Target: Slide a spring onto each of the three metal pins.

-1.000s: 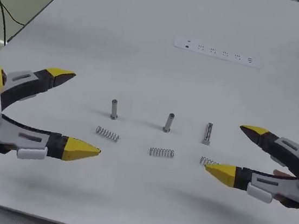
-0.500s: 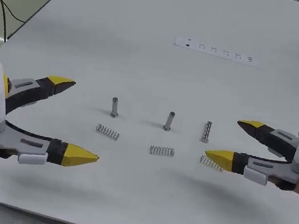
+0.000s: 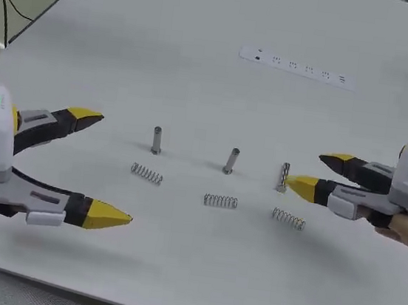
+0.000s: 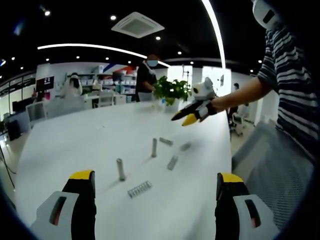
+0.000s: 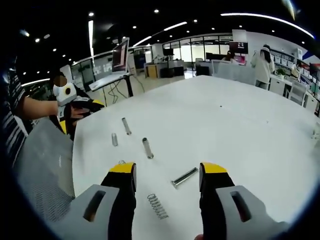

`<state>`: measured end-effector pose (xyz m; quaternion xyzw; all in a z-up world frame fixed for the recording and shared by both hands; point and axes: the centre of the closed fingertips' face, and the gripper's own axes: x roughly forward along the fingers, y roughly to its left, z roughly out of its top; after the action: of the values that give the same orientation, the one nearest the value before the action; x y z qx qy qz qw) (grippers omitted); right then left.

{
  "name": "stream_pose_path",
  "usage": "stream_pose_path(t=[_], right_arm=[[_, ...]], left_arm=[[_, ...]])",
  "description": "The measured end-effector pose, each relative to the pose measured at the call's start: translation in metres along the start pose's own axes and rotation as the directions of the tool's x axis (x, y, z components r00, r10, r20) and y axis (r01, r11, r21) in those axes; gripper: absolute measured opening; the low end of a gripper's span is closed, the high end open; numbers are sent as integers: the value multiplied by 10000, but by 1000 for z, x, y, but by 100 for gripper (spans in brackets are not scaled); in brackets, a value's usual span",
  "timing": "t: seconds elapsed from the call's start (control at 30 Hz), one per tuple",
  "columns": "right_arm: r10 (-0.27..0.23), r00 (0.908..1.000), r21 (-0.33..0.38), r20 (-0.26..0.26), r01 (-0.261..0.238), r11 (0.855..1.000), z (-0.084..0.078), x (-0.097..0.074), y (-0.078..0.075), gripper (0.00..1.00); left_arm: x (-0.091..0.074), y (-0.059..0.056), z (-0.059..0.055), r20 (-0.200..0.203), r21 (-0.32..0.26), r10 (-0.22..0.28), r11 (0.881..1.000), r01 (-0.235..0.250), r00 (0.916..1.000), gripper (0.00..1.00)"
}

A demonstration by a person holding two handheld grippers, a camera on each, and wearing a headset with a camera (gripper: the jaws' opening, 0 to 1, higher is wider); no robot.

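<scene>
Right claw (image 3: 304, 171) neared the flat-lying right pin (image 3: 283, 177)

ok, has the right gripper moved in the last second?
Yes. The right gripper has moved away from the person: its near tip was over the right spring and is now beside the right pin.

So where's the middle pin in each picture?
Head view: middle pin near centre, behind the middle spring.
Left gripper view: middle pin just left of centre.
Right gripper view: middle pin left of centre, above a jaw.
Shared landmark: the end pin nearest the left gripper.
</scene>
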<state>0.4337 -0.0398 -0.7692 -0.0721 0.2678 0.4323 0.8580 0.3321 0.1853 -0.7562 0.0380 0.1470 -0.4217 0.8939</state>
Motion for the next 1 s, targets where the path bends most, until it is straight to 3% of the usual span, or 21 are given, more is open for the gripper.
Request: stream_pose_path(t=[0.13, 0.37, 0.57, 0.6, 0.9, 1.0], right_arm=[[-270, 9987, 1006, -443, 313, 9944, -3, 9, -12, 40], [-622, 9891, 1983, -1332, 881, 9762, -15, 26, -26, 30], [-869, 9778, 2102, -1905, 1271, 9694, -23, 37, -32, 23], [-970, 9721, 2323, -2136, 1470, 9615, -28, 37, -34, 22], [-1188, 9569, 2669, -2650, 1911, 9446, -36, 50, -40, 18], [-1314, 9469, 2625, -2934, 2120, 9414, -39, 54, -42, 17]], left_arm=[[-1, 0, -1, -30, -6, -33, 10000, 33, 10000, 98], [-4, 2, 4, 37, 74, -70, 9999, 70, 10000, 98], [-4, 5, 7, 29, 139, -197, 9997, 196, 9998, 98], [-4, 5, 7, 24, 140, -196, 9997, 195, 9998, 97], [-4, 5, 5, 11, 76, -215, 9997, 214, 9998, 97], [-4, 6, 3, -32, 45, -172, 9998, 172, 9998, 97]])
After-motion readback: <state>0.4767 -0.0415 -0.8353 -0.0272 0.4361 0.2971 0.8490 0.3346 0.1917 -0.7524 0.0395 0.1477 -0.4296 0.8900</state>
